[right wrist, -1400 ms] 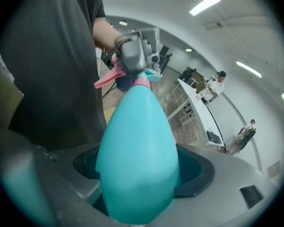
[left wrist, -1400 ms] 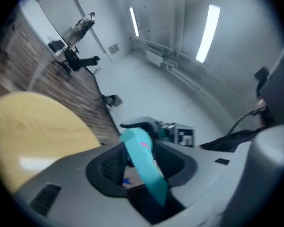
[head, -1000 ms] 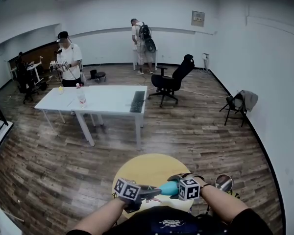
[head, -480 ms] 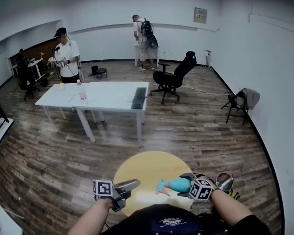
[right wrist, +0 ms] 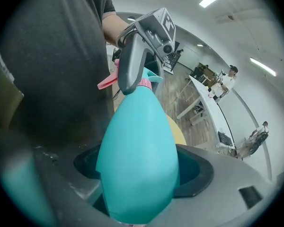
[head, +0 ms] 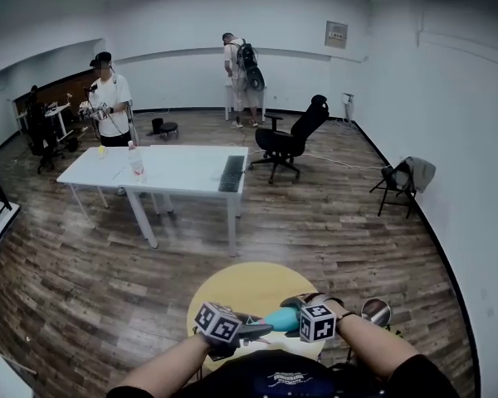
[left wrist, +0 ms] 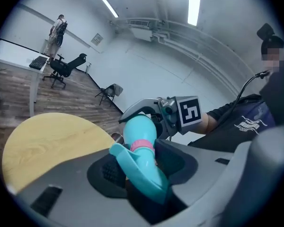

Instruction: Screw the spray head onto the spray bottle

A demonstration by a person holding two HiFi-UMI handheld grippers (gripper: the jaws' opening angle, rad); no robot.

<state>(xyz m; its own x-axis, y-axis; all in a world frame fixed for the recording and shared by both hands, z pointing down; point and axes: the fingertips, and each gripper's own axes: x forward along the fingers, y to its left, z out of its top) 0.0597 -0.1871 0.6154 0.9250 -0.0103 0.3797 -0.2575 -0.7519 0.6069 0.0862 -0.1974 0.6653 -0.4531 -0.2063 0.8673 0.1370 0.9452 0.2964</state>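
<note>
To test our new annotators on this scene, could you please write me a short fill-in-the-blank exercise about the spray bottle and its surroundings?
1. The right gripper is closed on the teal ___.
2. The collar of the spray head is ___.
3. The round table nearest the person is ___.

Missing words: bottle; pink; yellow.

Hidden inside the gripping jaws are the base of the spray bottle (right wrist: 139,160) and the end of the spray head (left wrist: 143,170).

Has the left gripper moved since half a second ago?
Yes: left gripper went right across the yellow table onto the spray head, jaws just closing around it.
</note>
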